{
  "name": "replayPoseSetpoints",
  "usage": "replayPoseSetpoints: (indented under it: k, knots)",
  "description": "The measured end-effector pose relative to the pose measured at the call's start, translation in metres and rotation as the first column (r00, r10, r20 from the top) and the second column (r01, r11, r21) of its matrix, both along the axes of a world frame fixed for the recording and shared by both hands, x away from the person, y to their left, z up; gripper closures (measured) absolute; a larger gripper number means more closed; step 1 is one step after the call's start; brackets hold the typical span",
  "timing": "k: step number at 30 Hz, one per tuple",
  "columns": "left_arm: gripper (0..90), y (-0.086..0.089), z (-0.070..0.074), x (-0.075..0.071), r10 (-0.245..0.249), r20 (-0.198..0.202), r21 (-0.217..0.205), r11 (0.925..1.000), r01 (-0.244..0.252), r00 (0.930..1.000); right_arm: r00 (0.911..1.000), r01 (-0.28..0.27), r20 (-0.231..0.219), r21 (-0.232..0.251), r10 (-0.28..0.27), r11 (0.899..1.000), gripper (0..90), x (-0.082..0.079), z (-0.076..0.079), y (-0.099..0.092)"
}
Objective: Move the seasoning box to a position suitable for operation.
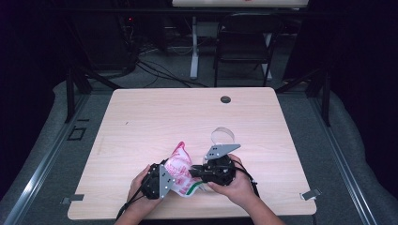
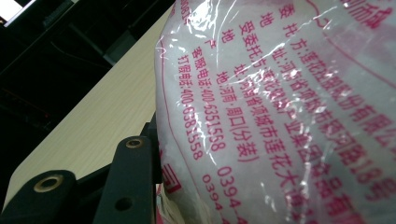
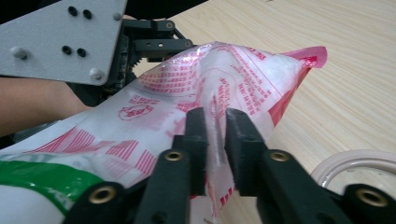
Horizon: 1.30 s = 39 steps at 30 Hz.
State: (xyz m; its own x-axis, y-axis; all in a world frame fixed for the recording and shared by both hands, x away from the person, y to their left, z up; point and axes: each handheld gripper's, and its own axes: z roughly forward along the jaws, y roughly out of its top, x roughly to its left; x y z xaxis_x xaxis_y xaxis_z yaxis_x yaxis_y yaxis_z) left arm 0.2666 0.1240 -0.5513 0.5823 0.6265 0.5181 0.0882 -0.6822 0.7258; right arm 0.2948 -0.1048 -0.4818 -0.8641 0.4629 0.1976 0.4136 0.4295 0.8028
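Clear plastic bag (image 1: 180, 168) printed in red and pink, packed with white granules, with a green patch at its lower end. Lifted near the table's (image 1: 141, 117) front edge, a little left of its middle, pink top corner pointing toward the far edge. Film wrinkled and glossy, a fold of it standing up in a pinched ridge (image 3: 215, 121).

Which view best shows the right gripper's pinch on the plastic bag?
The right gripper view: the right gripper pinches a fold of the clear, red-printed plastic bag. The high view shows the bag small between both hands; the left gripper view shows its printed side close up.
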Motion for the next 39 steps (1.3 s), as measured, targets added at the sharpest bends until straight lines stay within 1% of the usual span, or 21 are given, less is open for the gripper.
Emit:
replayPoseSetpoints:
  k: [4,7,10,14,18,20,24,26,27,28,30,31,32,34,36,37,39]
  knots:
    - [59.2,-0.001,-0.001,0.000,-0.005,0.005,0.005,1.0000,0.005,1.0000,1.0000,-0.001,0.005,-0.001,0.001,1.000,88.2,-0.002,0.001,0.000]
    - [59.2,-0.001,-0.001,0.000,-0.008,0.008,0.006,1.0000,0.008,0.9999,1.0000,0.006,0.002,0.004,-0.006,1.000,89.8,-0.002,0.002,-0.001]
    - [59.2,-0.001,-0.001,0.000,-0.013,0.010,0.005,0.9999,0.013,0.9999,0.9998,0.018,-0.002,0.017,-0.018,1.000,90.0,-0.002,0.004,0.000]
    - [59.2,-0.003,-0.001,0.000,-0.022,0.016,0.009,0.9997,0.022,0.9996,0.9992,0.033,0.021,0.016,-0.033,0.999,90.0,-0.002,0.009,-0.001]
    - [59.3,-0.005,-0.001,0.002,-0.029,0.024,0.027,0.9992,0.029,0.9993,0.9987,0.045,0.023,0.022,-0.045,0.999,90.0,-0.001,0.012,-0.003]
    - [59.2,-0.006,-0.001,0.004,-0.033,0.024,0.026,0.9991,0.032,0.9992,0.9986,0.050,0.018,0.028,-0.050,0.998,90.0,0.000,0.013,-0.004]
    - [59.2,-0.008,0.000,0.008,-0.043,0.012,0.012,0.9990,0.043,0.9990,0.9978,0.066,0.002,0.052,-0.066,0.996,90.0,0.002,0.015,-0.006]
    - [59.2,-0.008,0.001,0.009,-0.046,0.005,0.002,0.9990,0.046,0.9989,0.9976,0.069,0.002,0.052,-0.069,0.996,90.0,0.003,0.017,-0.006]
    - [59.2,-0.007,0.002,0.010,-0.050,-0.004,-0.015,0.9986,0.050,0.9987,0.9976,0.070,0.000,0.057,-0.070,0.996,90.0,0.004,0.018,-0.006]
    - [59.1,-0.007,0.003,0.011,-0.054,-0.008,-0.020,0.9984,0.054,0.9985,0.9976,0.069,-0.002,0.060,-0.069,0.996,90.0,0.005,0.019,-0.006]
    - [59.1,-0.006,0.004,0.014,-0.062,-0.019,-0.044,0.9971,0.061,0.9979,0.9973,0.073,-0.006,0.068,-0.073,0.995,90.0,0.006,0.021,-0.005]
    - [59.0,-0.006,0.004,0.014,-0.067,-0.022,-0.051,0.9966,0.065,0.9975,0.9974,0.072,-0.005,0.065,-0.072,0.995,90.0,0.006,0.023,-0.005]
    - [59.0,-0.005,0.005,0.016,-0.072,-0.036,-0.068,0.9953,0.069,0.9968,0.9974,0.072,-0.005,0.066,-0.072,0.995,90.0,0.006,0.023,-0.004]
    - [58.9,-0.005,0.007,0.019,-0.080,-0.047,-0.084,0.9936,0.076,0.9957,0.9974,0.072,-0.003,0.073,-0.072,0.995,90.0,0.007,0.026,-0.003]
    - [58.8,-0.004,0.008,0.021,-0.085,-0.058,-0.095,0.9923,0.079,0.9947,0.9974,0.072,-0.002,0.073,-0.073,0.995,90.0,0.008,0.027,-0.003]
    - [58.8,-0.004,0.008,0.022,-0.088,-0.059,-0.093,0.9923,0.082,0.9944,0.9974,0.072,-0.001,0.073,-0.072,0.995,90.0,0.009,0.028,-0.003]
    - [58.6,-0.005,0.009,0.024,-0.086,-0.049,-0.088,0.9928,0.081,0.9951,0.9972,0.074,0.003,0.075,-0.074,0.994,90.0,0.009,0.029,-0.002]
